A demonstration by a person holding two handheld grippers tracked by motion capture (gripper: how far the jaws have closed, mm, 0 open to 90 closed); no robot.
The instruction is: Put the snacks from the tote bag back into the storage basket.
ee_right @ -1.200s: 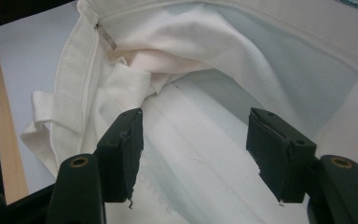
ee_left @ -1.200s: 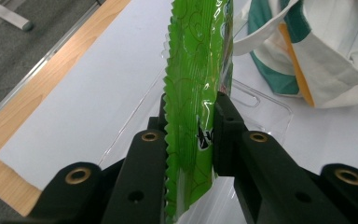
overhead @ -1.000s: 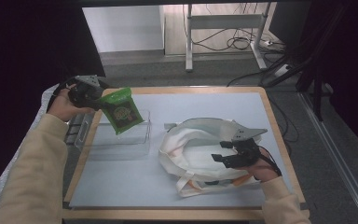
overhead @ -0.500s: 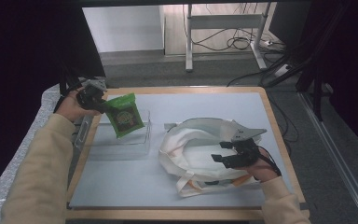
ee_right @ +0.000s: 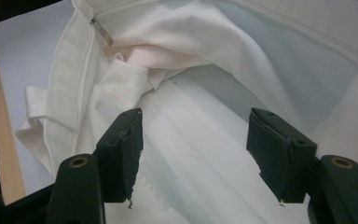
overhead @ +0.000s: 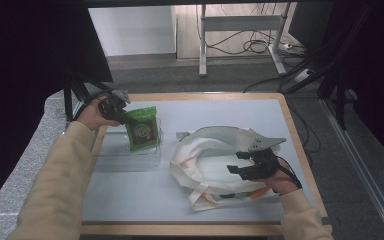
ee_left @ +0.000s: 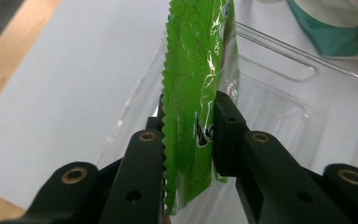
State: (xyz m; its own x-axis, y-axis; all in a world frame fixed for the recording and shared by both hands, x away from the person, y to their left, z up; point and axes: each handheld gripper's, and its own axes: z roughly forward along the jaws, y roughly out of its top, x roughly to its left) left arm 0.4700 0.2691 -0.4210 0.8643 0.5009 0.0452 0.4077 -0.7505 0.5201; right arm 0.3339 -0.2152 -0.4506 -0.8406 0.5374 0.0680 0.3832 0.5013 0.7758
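A green snack packet (overhead: 143, 128) hangs upright over a clear plastic bin (overhead: 130, 156) at the table's left. My left gripper (overhead: 121, 116) is shut on the packet's top edge; in the left gripper view the serrated green foil (ee_left: 193, 93) is pinched between both black jaws. A white cloth tote bag (overhead: 207, 160) lies crumpled at the centre right. My right gripper (overhead: 241, 170) hovers low over the bag, open, jaws wide apart with nothing between them. Beyond its fingers (ee_right: 121, 149), the right gripper view looks down on the white cloth (ee_right: 200, 135).
The grey table top (overhead: 130, 200) has a wooden rim (overhead: 300, 150). Beyond the far edge are a desk frame and cables on the floor (overhead: 250, 47). A dark stand (overhead: 80, 95) rises at the left corner.
My left gripper has carried the green packet down and to the right, from beside the bin's far left corner to over the bin. The right gripper has stayed put.
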